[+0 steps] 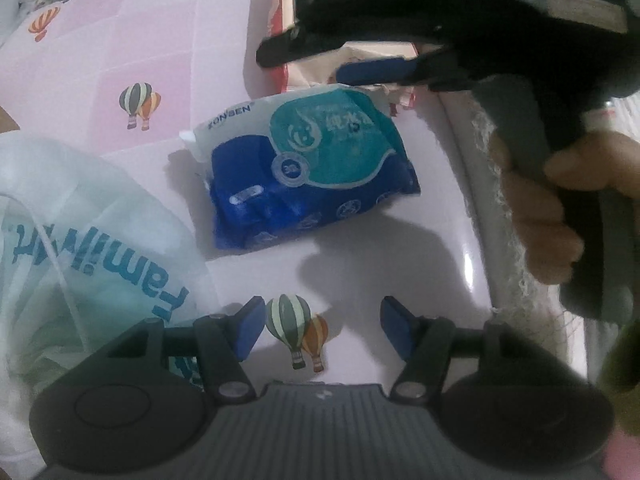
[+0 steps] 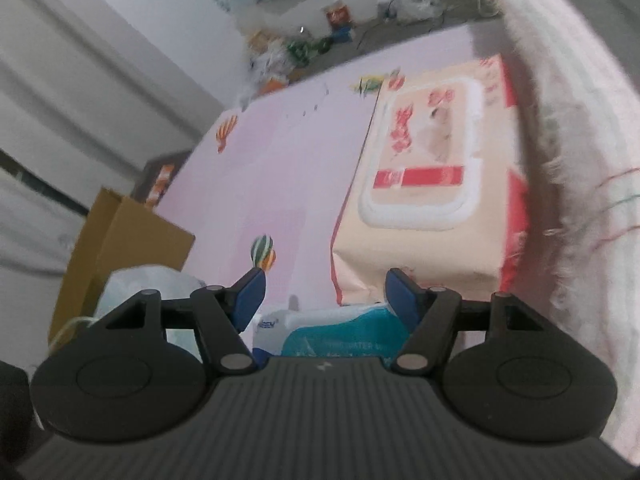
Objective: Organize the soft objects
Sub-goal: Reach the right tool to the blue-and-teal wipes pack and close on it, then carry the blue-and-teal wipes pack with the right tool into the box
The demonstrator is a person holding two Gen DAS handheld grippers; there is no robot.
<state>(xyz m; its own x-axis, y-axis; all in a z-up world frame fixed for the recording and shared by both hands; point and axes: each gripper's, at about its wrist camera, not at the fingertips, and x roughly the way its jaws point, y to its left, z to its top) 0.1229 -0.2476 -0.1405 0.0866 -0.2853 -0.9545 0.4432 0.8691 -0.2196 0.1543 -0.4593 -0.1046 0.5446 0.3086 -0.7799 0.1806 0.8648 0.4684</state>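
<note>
Spread wide, the left gripper (image 1: pixel 322 330) hovers over the pink mat (image 1: pixel 160 52), blue wipes pack (image 1: pixel 308 168) just ahead; the right gripper (image 2: pixel 322 296), also spread, hangs above the pack's far end.

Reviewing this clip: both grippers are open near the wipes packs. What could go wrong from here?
1. The right gripper hangs over the seam between the blue wipes pack and the peach wipes pack, so it may catch both.
2. The plastic bag lies beside the left gripper and could snag.
</note>
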